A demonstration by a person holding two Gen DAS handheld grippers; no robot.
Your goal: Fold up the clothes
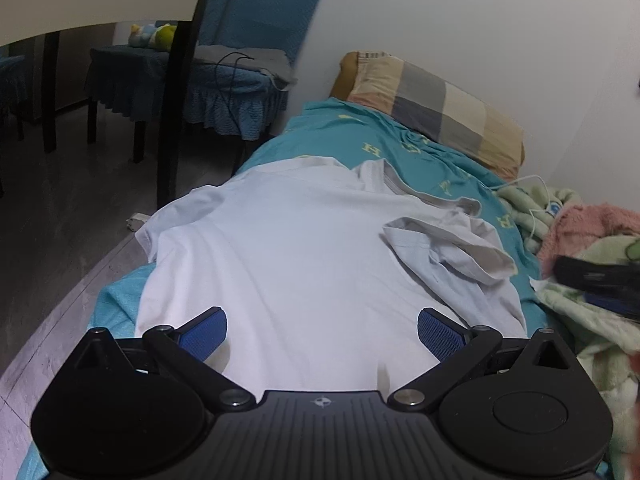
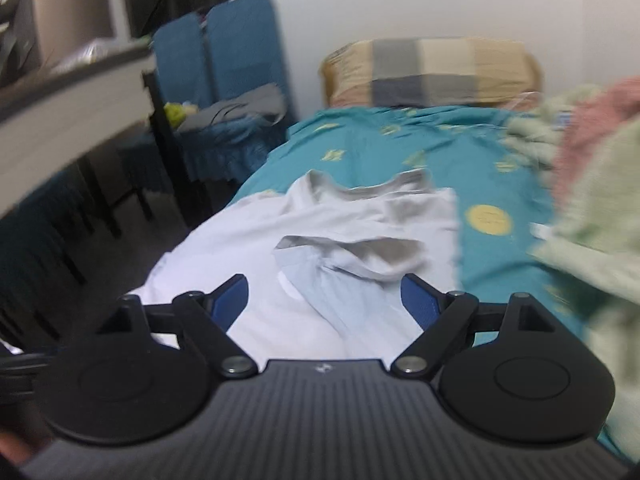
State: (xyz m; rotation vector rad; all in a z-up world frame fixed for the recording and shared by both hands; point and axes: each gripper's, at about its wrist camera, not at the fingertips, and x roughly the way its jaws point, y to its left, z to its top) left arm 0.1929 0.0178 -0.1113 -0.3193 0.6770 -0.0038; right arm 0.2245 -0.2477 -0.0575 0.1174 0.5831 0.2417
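Note:
A white T-shirt (image 1: 288, 248) lies spread along the teal bed sheet (image 1: 400, 140), collar toward the pillow. Its right sleeve (image 1: 448, 248) is folded in over the body. My left gripper (image 1: 322, 330) is open and empty, hovering over the shirt's lower part. My right gripper (image 2: 324, 300) is open and empty, just above the folded sleeve (image 2: 360, 260) of the shirt (image 2: 248, 240); this view is blurred by motion. The right gripper also shows blurred at the right edge of the left wrist view (image 1: 600, 284).
A checked pillow (image 1: 436, 100) lies at the bed's head against the white wall. Green and pink blankets (image 1: 588, 240) are heaped on the right. Blue-covered chairs (image 1: 240, 76) and a table with black legs (image 1: 180, 80) stand left of the bed.

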